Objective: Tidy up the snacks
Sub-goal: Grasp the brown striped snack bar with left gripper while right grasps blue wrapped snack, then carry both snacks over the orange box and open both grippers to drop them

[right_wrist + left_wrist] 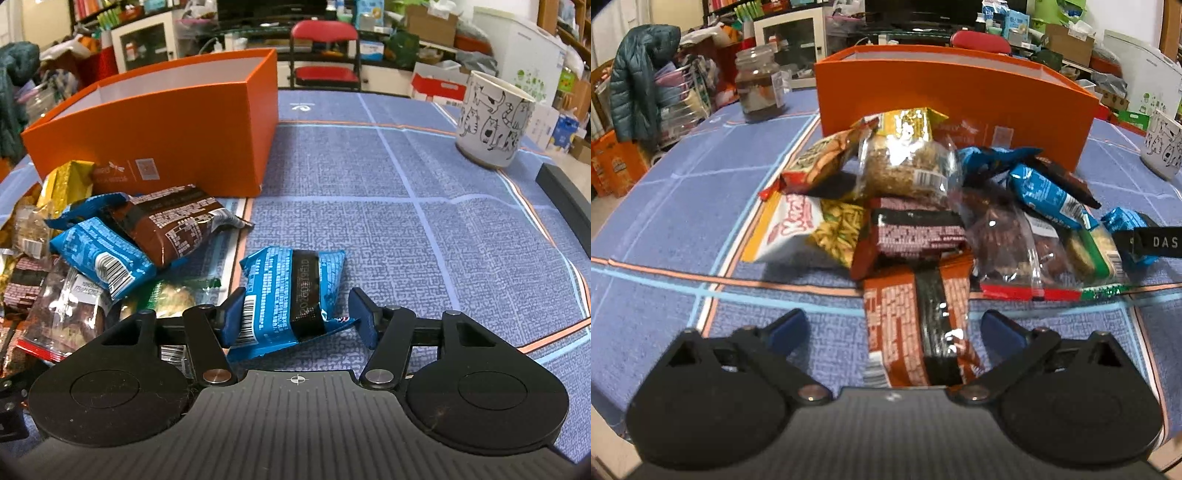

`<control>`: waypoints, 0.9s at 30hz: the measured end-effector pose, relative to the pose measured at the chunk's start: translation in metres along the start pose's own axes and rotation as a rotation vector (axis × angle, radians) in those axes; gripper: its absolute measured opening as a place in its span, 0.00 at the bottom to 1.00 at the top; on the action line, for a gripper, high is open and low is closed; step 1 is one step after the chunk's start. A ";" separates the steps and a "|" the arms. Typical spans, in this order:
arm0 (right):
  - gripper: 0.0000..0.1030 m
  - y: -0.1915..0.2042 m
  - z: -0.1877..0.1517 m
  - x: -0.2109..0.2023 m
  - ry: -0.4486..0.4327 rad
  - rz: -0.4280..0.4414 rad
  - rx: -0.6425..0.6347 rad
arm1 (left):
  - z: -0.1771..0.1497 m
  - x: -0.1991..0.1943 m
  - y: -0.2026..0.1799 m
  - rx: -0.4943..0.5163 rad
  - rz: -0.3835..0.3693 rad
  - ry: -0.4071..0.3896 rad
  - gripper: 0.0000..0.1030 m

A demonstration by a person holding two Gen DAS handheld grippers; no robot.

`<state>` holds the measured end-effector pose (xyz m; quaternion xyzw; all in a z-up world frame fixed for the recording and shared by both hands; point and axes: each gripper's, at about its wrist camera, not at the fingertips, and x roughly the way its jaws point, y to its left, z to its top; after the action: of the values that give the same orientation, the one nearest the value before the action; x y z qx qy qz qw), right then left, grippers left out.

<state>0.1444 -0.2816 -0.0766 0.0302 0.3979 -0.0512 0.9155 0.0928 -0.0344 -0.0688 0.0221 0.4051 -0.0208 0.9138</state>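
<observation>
- A blue-checked surface [406, 229] holds a heap of snack packs [908, 206] in front of an open orange box [177, 122], which looks empty as far as its inside shows.
- The right claw [297, 314] straddles a blue pack [291, 291] lying apart, right of the heap. Its left pad touches the wrapper edge; the right pad seems just at a crumpled corner. The jaws are part closed, and whether they grip firmly cannot be told.
- The left claw [892, 328] is open, its pads well clear of the red-brown pack [916, 325] lying between them at the heap's near edge.
- Risk: the blue wrapper is slick and crinkled, so a hold on its edge alone could slip on lifting.
- Risk: the heap is loosely stacked; pulling the red-brown pack out could drag or topple those resting on it.
- Risk: a cat-print mug [491, 122] stands far right; a wide swing could knock it.
- Risk: the box's near wall is tall, so a low carry could catch its rim.
</observation>
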 end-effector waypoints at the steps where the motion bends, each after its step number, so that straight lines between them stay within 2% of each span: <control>1: 0.46 0.000 0.000 0.000 0.001 0.001 -0.001 | 0.000 0.000 -0.001 0.004 0.003 -0.003 0.95; 5: 0.45 0.001 -0.001 -0.001 0.005 0.006 -0.001 | 0.002 -0.003 -0.004 0.012 -0.008 -0.002 0.87; 8: 0.44 0.000 -0.001 -0.002 0.007 0.009 0.006 | 0.003 -0.006 -0.006 0.025 -0.017 -0.008 0.73; 10: 0.42 0.000 -0.001 -0.003 0.008 0.016 0.014 | 0.005 -0.007 -0.006 0.028 -0.029 -0.009 0.58; 12: 0.36 0.000 0.001 -0.004 0.009 0.026 0.018 | 0.006 -0.008 -0.005 0.024 -0.048 -0.003 0.53; 16: 0.35 0.002 0.000 -0.003 0.009 0.021 0.008 | 0.006 -0.009 -0.004 0.018 -0.066 0.004 0.43; 18: 0.35 0.002 0.000 -0.003 0.009 0.022 0.007 | 0.007 -0.011 -0.002 0.013 -0.077 0.011 0.40; 27: 0.35 0.002 0.002 -0.006 0.001 0.033 0.004 | 0.007 -0.015 0.003 0.027 -0.066 0.004 0.40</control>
<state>0.1423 -0.2796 -0.0705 0.0388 0.3978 -0.0372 0.9159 0.0879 -0.0319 -0.0532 0.0210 0.4072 -0.0564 0.9114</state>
